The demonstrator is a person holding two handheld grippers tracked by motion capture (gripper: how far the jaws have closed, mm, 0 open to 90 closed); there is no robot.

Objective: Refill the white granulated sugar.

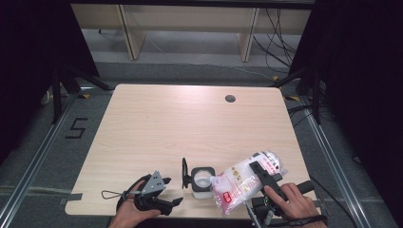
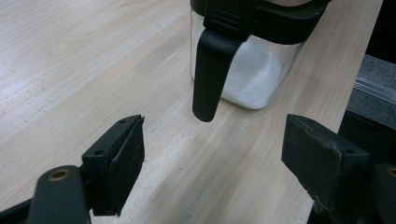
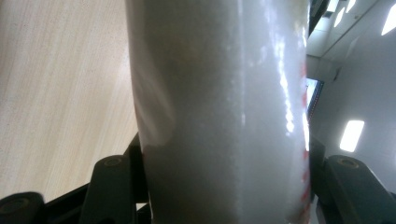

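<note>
The high view is evenly lit from overhead: the wooden table (image 1: 190,128) is bright and shows soft, short shadows, while both sides of the frame fall into near black. The picture is slightly soft and low in detail. In the left gripper view the near jaws are blurred and the glass container (image 2: 247,60) is sharper, with a mild sheen. In the right gripper view the plastic bag (image 3: 219,112) is close and out of focus, streaked with white glare; ceiling lights (image 3: 352,135) burn out at right.
</note>
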